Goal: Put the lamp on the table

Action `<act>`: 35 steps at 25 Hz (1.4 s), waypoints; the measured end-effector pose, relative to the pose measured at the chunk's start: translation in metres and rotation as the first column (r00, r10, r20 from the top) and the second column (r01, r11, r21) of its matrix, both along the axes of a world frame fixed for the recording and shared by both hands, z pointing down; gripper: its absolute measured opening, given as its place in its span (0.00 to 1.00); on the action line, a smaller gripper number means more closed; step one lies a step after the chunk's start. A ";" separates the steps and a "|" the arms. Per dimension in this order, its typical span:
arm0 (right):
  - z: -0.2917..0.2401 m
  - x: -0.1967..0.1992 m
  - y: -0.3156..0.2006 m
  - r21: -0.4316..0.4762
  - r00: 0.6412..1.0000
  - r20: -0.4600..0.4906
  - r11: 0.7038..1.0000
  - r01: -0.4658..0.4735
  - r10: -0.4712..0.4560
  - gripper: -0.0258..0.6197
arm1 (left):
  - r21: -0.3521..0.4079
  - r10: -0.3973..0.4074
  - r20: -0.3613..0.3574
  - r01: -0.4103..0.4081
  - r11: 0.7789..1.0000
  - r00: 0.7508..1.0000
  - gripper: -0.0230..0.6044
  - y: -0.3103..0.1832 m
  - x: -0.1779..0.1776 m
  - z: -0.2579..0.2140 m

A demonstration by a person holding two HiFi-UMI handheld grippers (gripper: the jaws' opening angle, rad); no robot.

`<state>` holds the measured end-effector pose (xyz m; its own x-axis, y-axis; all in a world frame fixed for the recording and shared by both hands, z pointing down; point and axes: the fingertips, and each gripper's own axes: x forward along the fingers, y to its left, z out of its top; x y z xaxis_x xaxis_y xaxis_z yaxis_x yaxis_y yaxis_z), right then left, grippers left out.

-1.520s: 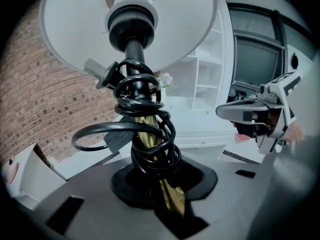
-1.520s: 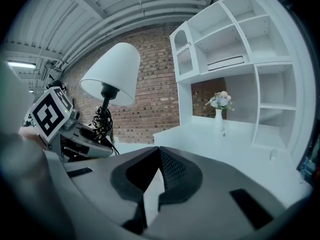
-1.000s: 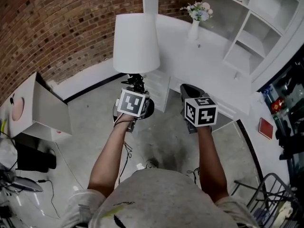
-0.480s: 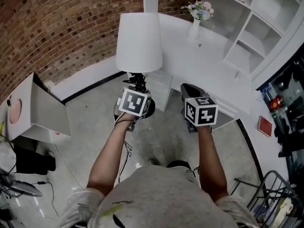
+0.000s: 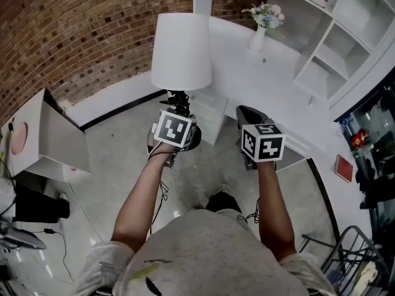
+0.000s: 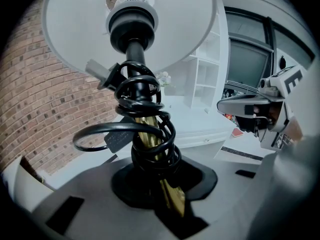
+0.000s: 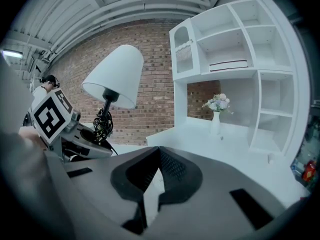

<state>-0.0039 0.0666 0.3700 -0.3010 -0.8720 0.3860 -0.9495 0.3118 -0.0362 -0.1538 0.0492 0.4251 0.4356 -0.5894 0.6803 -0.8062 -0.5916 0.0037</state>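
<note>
The lamp has a white shade [image 5: 181,51] on a brass stem [image 6: 150,134], with its black cord [image 6: 145,99] coiled round the stem. My left gripper [image 5: 178,108] is shut on that stem below the coil and holds the lamp upright in the air, left of the white table [image 5: 259,79]. The left gripper view looks up the stem into the shade [image 6: 75,34]. My right gripper [image 5: 249,117] hovers beside it, near the table's front edge. Its jaws [image 7: 159,151] meet with nothing between them. From the right gripper view the lamp [image 7: 114,76] stands at the left.
A white vase of flowers [image 5: 262,23] stands at the back of the table, and a white shelf unit [image 5: 345,36] rises at its right. A white drawer unit [image 5: 207,113] sits under the table. A white box [image 5: 49,134] stands on the floor at the left, by the brick wall [image 5: 74,36].
The lamp and both grippers have drifted a little forward and right, toward the table. The left gripper's hold on the stem is unchanged.
</note>
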 end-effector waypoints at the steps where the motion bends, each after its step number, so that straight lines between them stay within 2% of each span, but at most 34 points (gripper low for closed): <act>1: 0.000 0.000 -0.001 0.001 1.000 0.000 1.000 0.000 0.000 0.04 | 0.002 -0.001 0.002 0.001 1.000 1.000 0.20 -0.001 0.000 0.000; 11: 0.005 0.006 -0.024 0.022 1.000 0.003 1.000 0.012 -0.012 0.04 | 0.008 0.012 -0.014 -0.012 1.000 1.000 0.20 -0.022 0.015 0.006; 15: 0.009 0.014 -0.046 0.025 1.000 0.011 1.000 0.011 -0.011 0.04 | 0.015 0.002 0.014 -0.002 1.000 1.000 0.20 -0.044 0.020 0.008; 19: 0.014 0.029 -0.076 0.017 1.000 0.016 1.000 0.010 -0.011 0.04 | 0.013 0.006 0.014 -0.006 1.000 1.000 0.20 -0.075 0.036 0.010; 23: 0.019 0.051 -0.112 0.013 1.000 0.020 1.000 0.004 -0.004 0.04 | -0.007 0.032 -0.032 -0.032 0.999 0.999 0.20 -0.115 0.063 0.023; 25: 0.023 0.058 -0.127 0.010 1.000 0.019 1.000 0.002 -0.002 0.04 | -0.014 0.026 -0.035 -0.026 1.000 0.999 0.20 -0.126 0.072 0.009; 28: 0.025 0.070 -0.154 0.001 1.000 0.022 1.000 0.004 -0.004 0.04 | 0.014 0.026 -0.039 -0.025 1.000 0.999 0.20 -0.150 0.087 -0.007; 31: 0.024 0.087 -0.189 -0.006 0.999 0.027 1.000 0.019 -0.019 0.04 | 0.036 0.021 -0.031 -0.020 0.999 0.999 0.20 -0.179 0.101 -0.011; 35: 0.025 0.103 -0.226 -0.012 0.999 0.030 0.999 0.035 -0.035 0.04 | 0.016 -0.005 0.009 0.005 1.000 1.000 0.20 -0.215 0.112 0.002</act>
